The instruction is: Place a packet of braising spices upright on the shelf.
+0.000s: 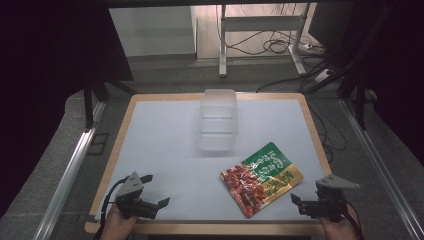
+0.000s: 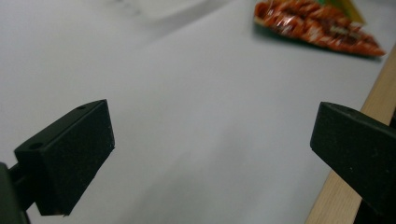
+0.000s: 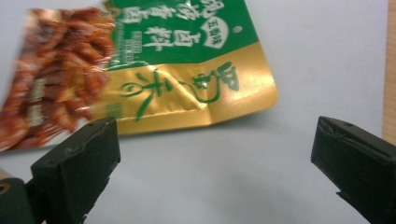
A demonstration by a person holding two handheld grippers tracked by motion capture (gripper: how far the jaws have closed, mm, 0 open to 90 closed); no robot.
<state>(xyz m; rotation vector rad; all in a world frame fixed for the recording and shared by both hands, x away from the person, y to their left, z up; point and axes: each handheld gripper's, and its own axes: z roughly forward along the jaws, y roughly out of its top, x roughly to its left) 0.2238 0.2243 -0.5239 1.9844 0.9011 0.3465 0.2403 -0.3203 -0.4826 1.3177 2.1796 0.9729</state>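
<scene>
A snack packet (image 1: 261, 177), green and gold with a red picture, lies flat on the white table (image 1: 165, 145) at the front right. A clear plastic container (image 1: 218, 120) stands behind it at the middle back. My left gripper (image 1: 156, 190) hovers at the front left, open and holding nothing. My right gripper (image 1: 300, 204) is at the front right corner, open, just right of the packet. In the right gripper view the packet (image 3: 154, 70) lies just beyond the open gripper (image 3: 215, 163). In the left gripper view the packet (image 2: 317, 25) is far off beyond the open gripper (image 2: 210, 144).
A wooden rim (image 1: 316, 140) borders the table, also seen as the wooden rim (image 2: 373, 102) beside the left gripper. Metal rails (image 1: 70, 170) run along both sides. Cables and a desk frame (image 1: 260, 30) lie on the floor behind.
</scene>
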